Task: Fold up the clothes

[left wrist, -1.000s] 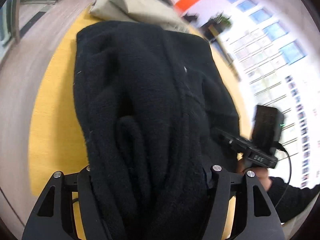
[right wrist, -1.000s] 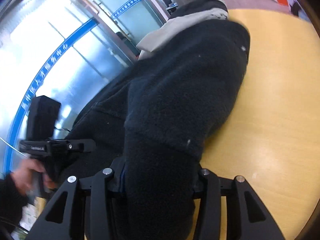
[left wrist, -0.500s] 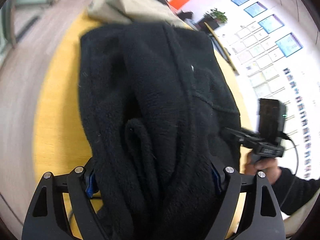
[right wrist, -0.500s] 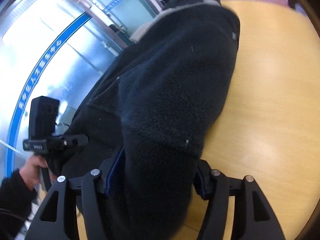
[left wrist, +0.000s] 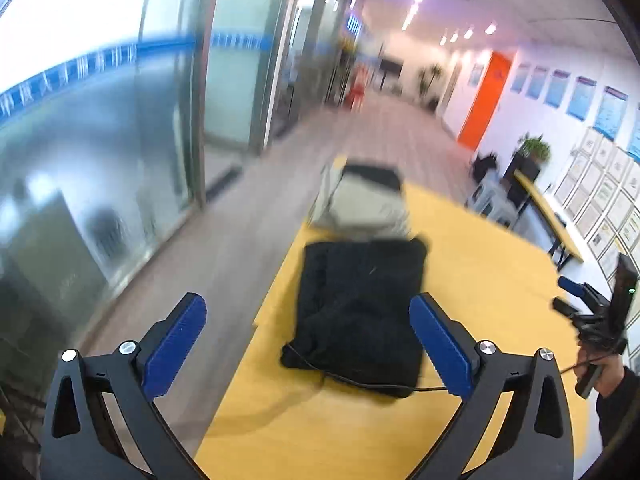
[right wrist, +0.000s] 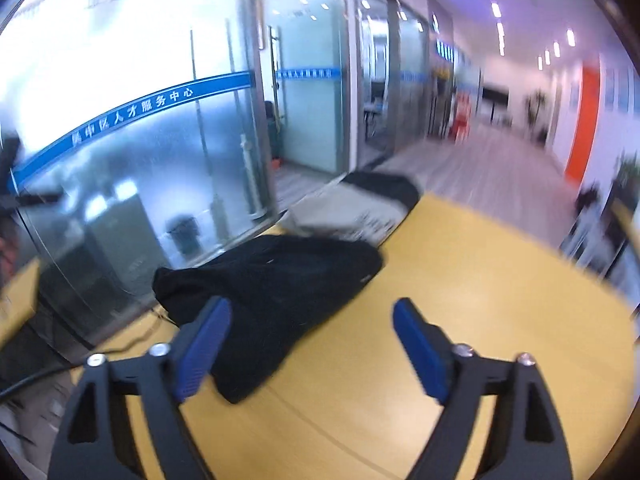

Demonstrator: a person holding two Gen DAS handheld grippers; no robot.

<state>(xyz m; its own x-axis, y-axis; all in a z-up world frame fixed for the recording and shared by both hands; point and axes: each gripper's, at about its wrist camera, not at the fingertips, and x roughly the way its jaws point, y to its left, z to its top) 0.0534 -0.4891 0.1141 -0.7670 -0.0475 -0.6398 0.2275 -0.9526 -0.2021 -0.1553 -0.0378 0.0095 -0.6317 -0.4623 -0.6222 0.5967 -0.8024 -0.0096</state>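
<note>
Fingers of both grippers now spread and empty, the black fleece let go.

A second ago the left gripper (left wrist: 308, 344) and right gripper (right wrist: 312, 344) each pinched the fleece (left wrist: 360, 304); now their blue fingers (left wrist: 176, 344) are opening, nothing between them, and both have drawn back above the worktop (left wrist: 480, 260). The fleece lies folded on the yellow worktop, just in front of a beige and black pile (left wrist: 366, 204). This garment looks finished; likely another comes next.
</note>
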